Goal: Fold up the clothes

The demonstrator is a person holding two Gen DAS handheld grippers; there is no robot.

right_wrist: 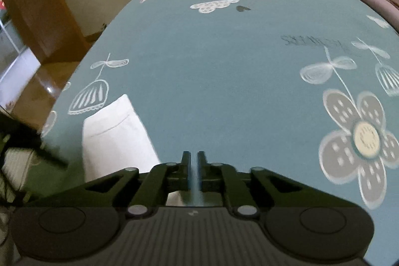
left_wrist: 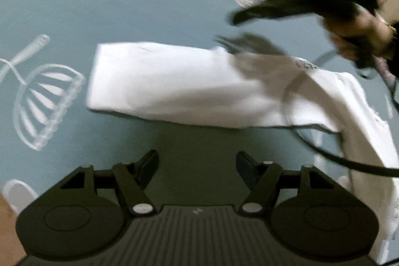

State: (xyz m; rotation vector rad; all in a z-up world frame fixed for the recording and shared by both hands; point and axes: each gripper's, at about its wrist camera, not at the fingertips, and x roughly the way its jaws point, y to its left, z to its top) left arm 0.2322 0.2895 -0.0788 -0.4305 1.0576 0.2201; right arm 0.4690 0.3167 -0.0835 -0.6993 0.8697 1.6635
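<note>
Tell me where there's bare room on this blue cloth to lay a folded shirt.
Free: the wide middle of the blue cloth, between the white garment and the big grey flower print. Crowded: the near left edge, where the garment lies beside a black cable.

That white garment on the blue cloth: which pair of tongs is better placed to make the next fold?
Probably the left tongs: open, empty, aimed at the white garment. The right tongs are shut, pointing past it over the bare blue cloth.

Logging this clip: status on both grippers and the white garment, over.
Left gripper open, empty, above the cloth. Right gripper shut, nothing between its jaws. White garment lies partly folded on blue tablecloth. Black cable crosses it.
</note>
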